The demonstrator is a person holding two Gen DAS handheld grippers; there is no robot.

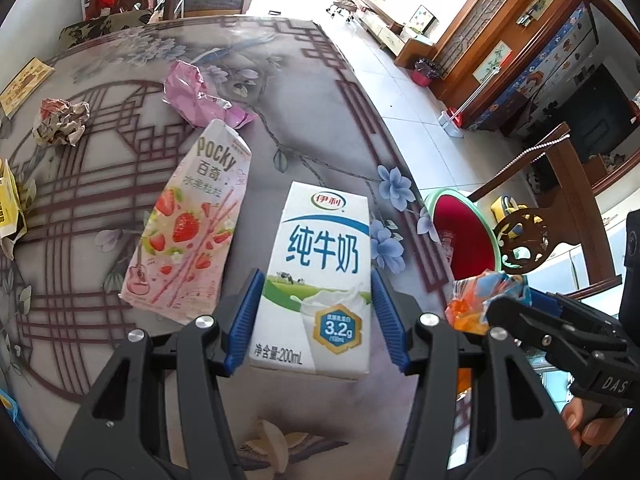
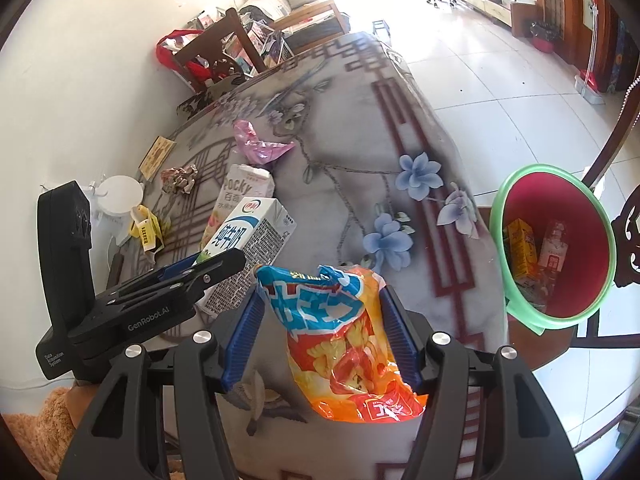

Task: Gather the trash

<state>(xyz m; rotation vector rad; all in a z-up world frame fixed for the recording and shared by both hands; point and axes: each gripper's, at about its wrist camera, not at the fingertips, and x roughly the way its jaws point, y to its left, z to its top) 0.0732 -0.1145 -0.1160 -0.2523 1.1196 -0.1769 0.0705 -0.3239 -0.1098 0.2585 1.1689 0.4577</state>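
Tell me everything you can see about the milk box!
The milk box is a small white carton, cardboard by the look of it, with blue Chinese letters, a green meadow picture, a splash of milk and a blue badge. One side carries tiny black print. It looks whole, not crushed. The left hand-held gripper grips it, one blue pad pressed on each side, and it seems lifted above the flowery table. The Pocky box lies just beside it.
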